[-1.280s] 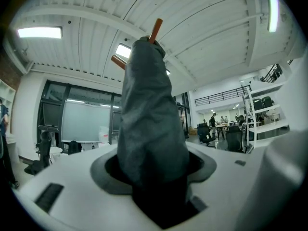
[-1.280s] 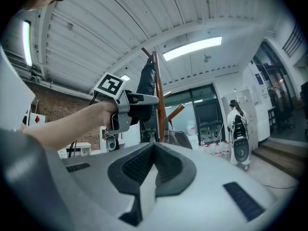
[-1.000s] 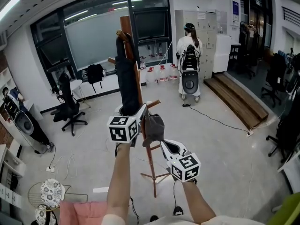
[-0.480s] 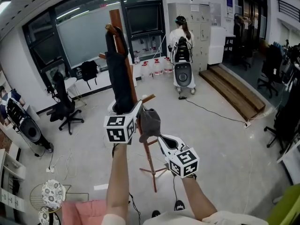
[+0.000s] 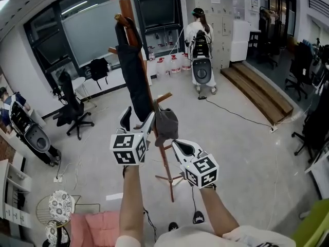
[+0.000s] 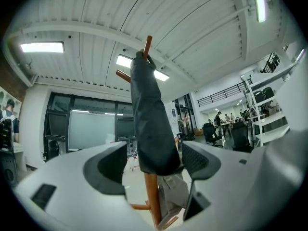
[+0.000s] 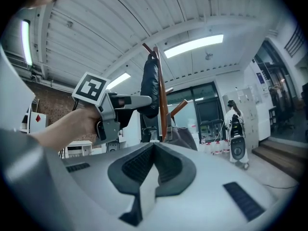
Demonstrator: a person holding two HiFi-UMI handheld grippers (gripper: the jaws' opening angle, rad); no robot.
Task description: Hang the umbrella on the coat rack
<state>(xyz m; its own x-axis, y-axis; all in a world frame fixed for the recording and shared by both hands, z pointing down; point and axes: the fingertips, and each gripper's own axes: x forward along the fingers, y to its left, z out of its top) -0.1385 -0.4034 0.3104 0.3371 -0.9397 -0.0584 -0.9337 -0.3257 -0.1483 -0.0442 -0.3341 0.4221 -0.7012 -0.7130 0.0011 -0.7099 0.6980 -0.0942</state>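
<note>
A folded dark umbrella (image 5: pixel 133 68) hangs by its handle from the top of the wooden coat rack (image 5: pixel 160 153). My left gripper (image 5: pixel 137 121) is level at the umbrella's lower end and stands open. Its jaws have just been opening. In the left gripper view the umbrella (image 6: pixel 151 124) hangs between the pads (image 6: pixel 195 160) with a gap on each side, in front of the coat rack's pole (image 6: pixel 153 196). My right gripper (image 5: pixel 178 148) is just right of the pole, shut and empty. From the right gripper view (image 7: pixel 153 165) the umbrella (image 7: pixel 150 88) and the left gripper (image 7: pixel 137 101) show.
A grey bag (image 5: pixel 167 126) hangs on a lower peg of the rack. A person with a backpack (image 5: pixel 199 37) stands at the back by a wheeled robot base. An office chair (image 5: pixel 69 109), water bottles (image 5: pixel 172 63), wooden steps (image 5: pixel 257 94) and a floor cable (image 5: pixel 241 118) surround the rack.
The left gripper's jaws have spread apart and drawn back a little from the umbrella's lower end. The umbrella stays hanging on the rack. The right gripper has kept still.
</note>
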